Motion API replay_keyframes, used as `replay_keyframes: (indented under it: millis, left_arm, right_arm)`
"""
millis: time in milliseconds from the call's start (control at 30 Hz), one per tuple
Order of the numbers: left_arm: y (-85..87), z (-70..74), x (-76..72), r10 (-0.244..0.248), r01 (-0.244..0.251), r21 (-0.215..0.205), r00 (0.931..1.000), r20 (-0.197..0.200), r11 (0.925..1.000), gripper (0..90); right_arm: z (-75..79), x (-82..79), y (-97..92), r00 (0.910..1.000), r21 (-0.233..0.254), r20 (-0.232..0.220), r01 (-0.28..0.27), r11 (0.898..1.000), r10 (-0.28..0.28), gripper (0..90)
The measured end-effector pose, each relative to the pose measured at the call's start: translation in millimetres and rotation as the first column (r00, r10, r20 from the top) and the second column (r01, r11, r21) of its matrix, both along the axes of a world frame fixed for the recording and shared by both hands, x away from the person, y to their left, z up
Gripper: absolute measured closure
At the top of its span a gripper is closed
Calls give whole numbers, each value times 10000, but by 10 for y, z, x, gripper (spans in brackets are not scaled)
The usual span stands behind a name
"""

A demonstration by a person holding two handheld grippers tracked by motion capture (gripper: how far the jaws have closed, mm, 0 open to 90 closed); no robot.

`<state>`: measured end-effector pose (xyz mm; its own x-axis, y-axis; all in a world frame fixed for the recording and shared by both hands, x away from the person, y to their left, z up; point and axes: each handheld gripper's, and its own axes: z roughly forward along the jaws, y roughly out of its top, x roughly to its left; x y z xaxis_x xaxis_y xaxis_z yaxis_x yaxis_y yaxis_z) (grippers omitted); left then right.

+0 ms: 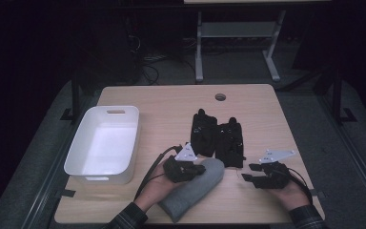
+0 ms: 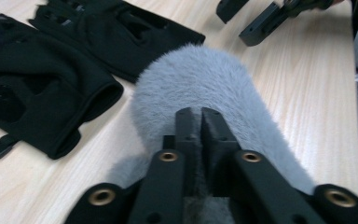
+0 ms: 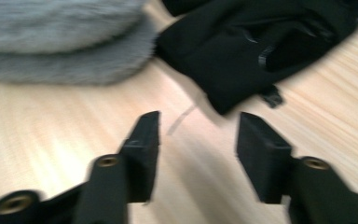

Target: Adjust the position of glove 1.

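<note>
A grey fuzzy mitten (image 1: 195, 188) lies near the table's front edge, its rounded end toward two black gloves (image 1: 204, 133) (image 1: 231, 140) laid side by side at mid-table. My left gripper (image 1: 198, 169) rests on the mitten's rounded end. In the left gripper view its jaws (image 2: 200, 112) stand almost together, pinching the grey pile (image 2: 200, 74). To the right of the mitten, my right gripper (image 1: 247, 172) hovers low over bare wood. Its jaws (image 3: 198, 123) are apart with nothing between them, and a black glove (image 3: 261, 42) and the mitten (image 3: 60, 42) lie ahead.
A white empty bin (image 1: 136, 138) stands at the table's left. A round cable hole (image 1: 220, 97) sits near the far edge of the wooden table (image 1: 162, 105). Bare wood lies right of the gloves. The right gripper's jaws (image 2: 251, 18) appear at the top of the left gripper view.
</note>
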<state>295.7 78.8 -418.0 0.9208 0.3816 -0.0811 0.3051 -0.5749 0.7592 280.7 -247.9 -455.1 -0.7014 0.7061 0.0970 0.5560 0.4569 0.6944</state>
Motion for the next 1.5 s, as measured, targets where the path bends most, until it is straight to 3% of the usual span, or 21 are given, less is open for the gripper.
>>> replay_keyframes:
  millis: [100,167,267,367,467,633,833,967,1133,1333,1500]
  left_arm:
    - [98,60,-26,183,-185,-60,9996,-220,9998,637]
    - [165,75,-49,373,-373,11,9983,-438,9993,485]
    - [240,77,-74,417,-413,74,9974,-590,9991,328]
    - [330,18,-100,613,-603,149,9946,-842,9981,252]
    - [330,-35,-100,619,-598,230,9921,-1095,9979,217]
    - [260,-189,-92,409,-308,743,9896,-1382,9968,187]
    - [266,-262,-66,587,-463,790,9850,-1626,9958,169]
    - [255,-311,-48,444,-298,835,9830,-1781,9961,162]
    - [236,-381,-16,447,-246,900,9725,-2285,9956,154]
    - [216,-414,7,356,-99,1035,9677,-2497,9946,155]
    - [201,-416,10,244,17,1073,9703,-2407,9942,158]
  right_arm:
    - [-26,26,-51,9986,-85,89,524,9986,-523,359]
    - [-43,46,-85,9973,-118,43,728,9973,-727,327]
    - [-66,62,-112,9957,-234,41,927,9954,-927,296]
    - [-71,65,-121,9949,-328,54,1005,9944,-1003,289]
    - [-79,70,-123,9949,-385,141,1006,9942,-1001,286]
    - [-93,80,-135,9948,-559,172,1017,9932,-1009,285]
    - [-92,87,-140,9936,-548,225,1117,9922,-1106,277]
    - [-105,112,-148,9932,-666,186,1156,9911,-1146,272]
    - [-112,100,-166,9924,-725,201,1228,9898,-1217,272]
    - [-101,89,-168,9939,-740,387,1063,9916,-1036,273]
    - [-106,101,-156,9938,-711,361,1075,9917,-1052,274]
